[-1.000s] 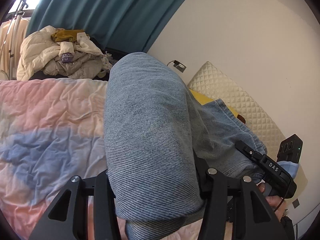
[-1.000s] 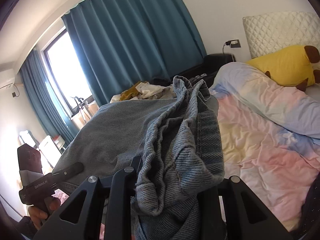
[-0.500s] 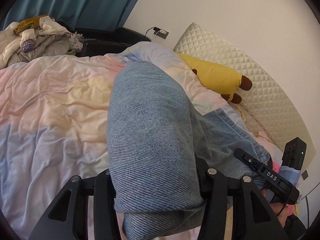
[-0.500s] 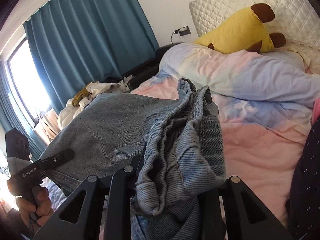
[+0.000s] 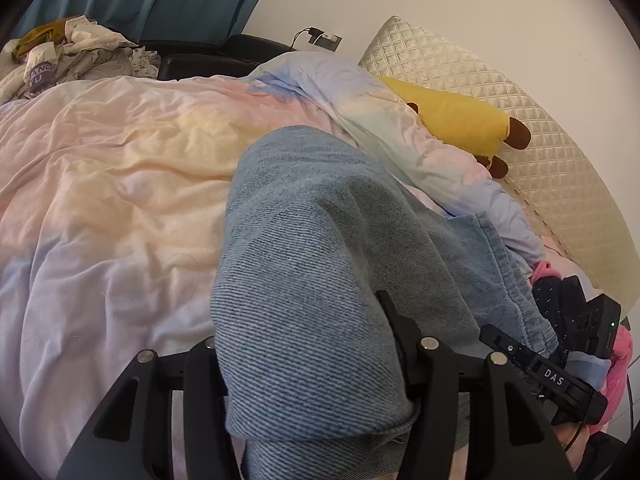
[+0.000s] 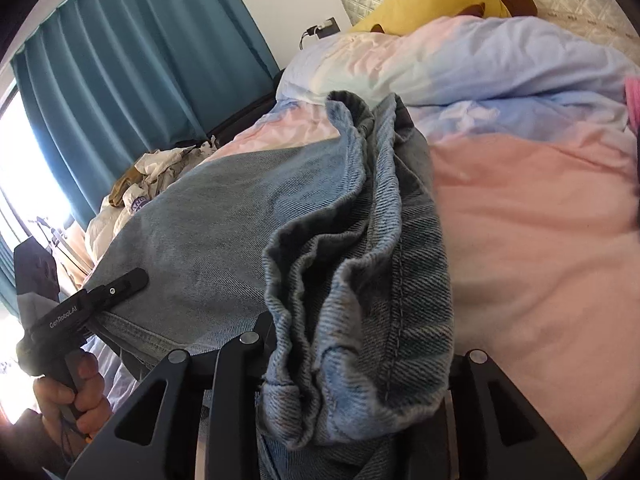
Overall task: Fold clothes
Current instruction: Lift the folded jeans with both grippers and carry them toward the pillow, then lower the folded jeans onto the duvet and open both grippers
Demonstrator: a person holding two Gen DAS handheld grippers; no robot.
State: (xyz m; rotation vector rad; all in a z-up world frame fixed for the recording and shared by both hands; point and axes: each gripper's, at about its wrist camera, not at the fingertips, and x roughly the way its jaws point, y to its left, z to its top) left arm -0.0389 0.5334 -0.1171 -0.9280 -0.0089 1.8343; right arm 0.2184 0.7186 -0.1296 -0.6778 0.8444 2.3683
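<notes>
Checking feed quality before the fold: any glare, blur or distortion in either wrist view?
Left wrist view: even light, fisheye bends the quilted headboard, jeans sharp. Right wrist view: window blown out at left, right edge of duvet smeared.

A faded blue denim garment (image 5: 304,280) shows a coarse diagonal twill weave, matt, with stitched seams and a fuzzy, worn hem in the right wrist view (image 6: 360,272). The pastel pink, yellow and blue duvet (image 5: 112,184) is soft, smooth cotton-like cloth, matt and finely creased. The cream quilted headboard (image 5: 532,128) has a slight satin sheen over diamond stitching. A yellow plush toy with brown ends (image 5: 460,124) looks velvety. The teal curtains (image 6: 132,64) are heavy matt fabric in deep folds. The black left gripper (image 5: 304,364) is matt plastic with bright metal pivot screws, as is the black right gripper (image 6: 352,356).
</notes>
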